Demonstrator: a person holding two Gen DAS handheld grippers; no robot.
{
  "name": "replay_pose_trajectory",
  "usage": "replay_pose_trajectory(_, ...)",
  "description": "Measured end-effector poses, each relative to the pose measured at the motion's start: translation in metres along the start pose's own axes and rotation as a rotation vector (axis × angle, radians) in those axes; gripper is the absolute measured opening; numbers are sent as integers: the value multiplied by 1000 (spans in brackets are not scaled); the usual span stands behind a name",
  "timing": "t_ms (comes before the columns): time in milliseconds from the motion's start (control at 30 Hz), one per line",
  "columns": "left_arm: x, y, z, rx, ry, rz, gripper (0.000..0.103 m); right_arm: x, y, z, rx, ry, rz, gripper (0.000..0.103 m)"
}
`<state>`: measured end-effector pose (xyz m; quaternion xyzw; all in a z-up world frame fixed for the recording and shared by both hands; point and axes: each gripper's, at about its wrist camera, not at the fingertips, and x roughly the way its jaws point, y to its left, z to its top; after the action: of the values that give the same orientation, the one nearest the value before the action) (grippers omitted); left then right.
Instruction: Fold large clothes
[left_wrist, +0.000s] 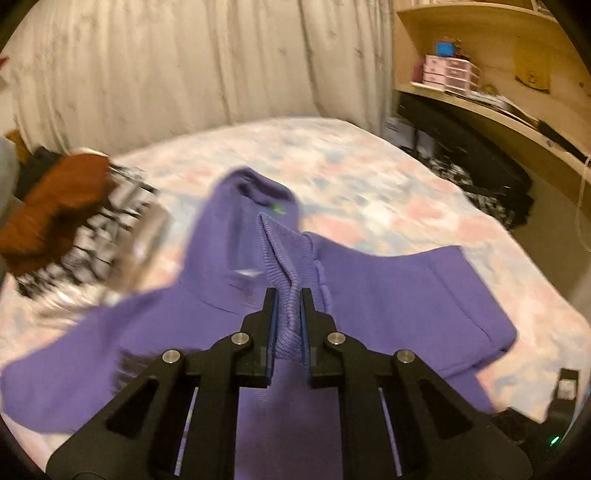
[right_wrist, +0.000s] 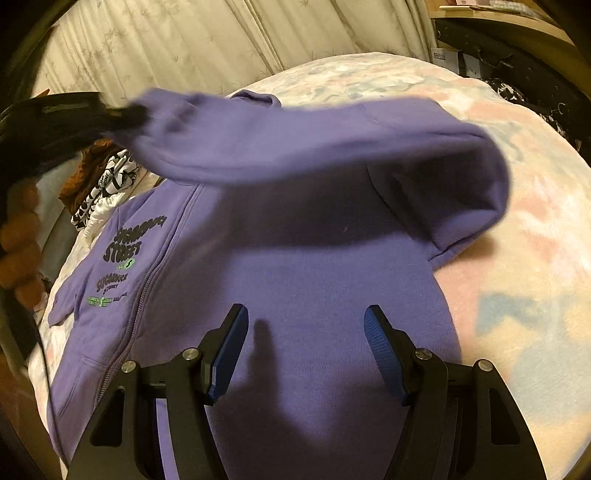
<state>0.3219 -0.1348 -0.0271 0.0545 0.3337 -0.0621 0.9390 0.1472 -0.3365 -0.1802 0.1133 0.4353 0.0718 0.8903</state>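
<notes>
Spread across a bed (right_wrist: 517, 258) with a pastel pink-and-blue cover: a purple zip hoodie (right_wrist: 314, 295), front up, black and green lettering partly legible, hem cut off at the frame bottom. Lifted over its chest, a sleeve (right_wrist: 295, 136), ribbed cuff (left_wrist: 284, 258) clamped between the jaws of the left gripper (left_wrist: 289, 299), blurred in the right view. Lower, over the body: right gripper (right_wrist: 306, 321), jaws apart, gripping nothing.

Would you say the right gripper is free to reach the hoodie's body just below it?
Probably yes: the right gripper is open and empty just above the purple hoodie; the sleeve lifted by the left gripper hangs farther back.
</notes>
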Motion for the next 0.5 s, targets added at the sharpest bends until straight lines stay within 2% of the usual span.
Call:
replay_pose_trajectory(100, 4, 35, -8, 16, 30, 92, 9, -1, -2, 0, -4, 2, -6, 67)
replay_pose_trajectory(200, 33, 73, -38, -7, 168, 131, 9, -1, -5, 3, -10, 9, -15, 67)
replay_pose_trajectory(267, 55, 95, -61, -49, 273, 111, 9, 1, -2, 5, -11, 17, -17, 69)
replay_pose_trajectory(333, 65, 115, -74, -132, 334, 70, 11, -2, -3, 9, -10, 45, -12, 75)
replay_pose_trajectory(367, 64, 124, -80, -175, 344, 46, 13, -2, -3, 11, -10, 54, -9, 76)
replay_pose_trajectory(433, 61, 142, -83, -270, 344, -13, 31, -10, -3, 21, -13, 76, 19, 80)
replay_pose_trajectory(500, 61, 153, -84, -323, 335, -38, 43, -19, -3, 35, -16, 66, 30, 86)
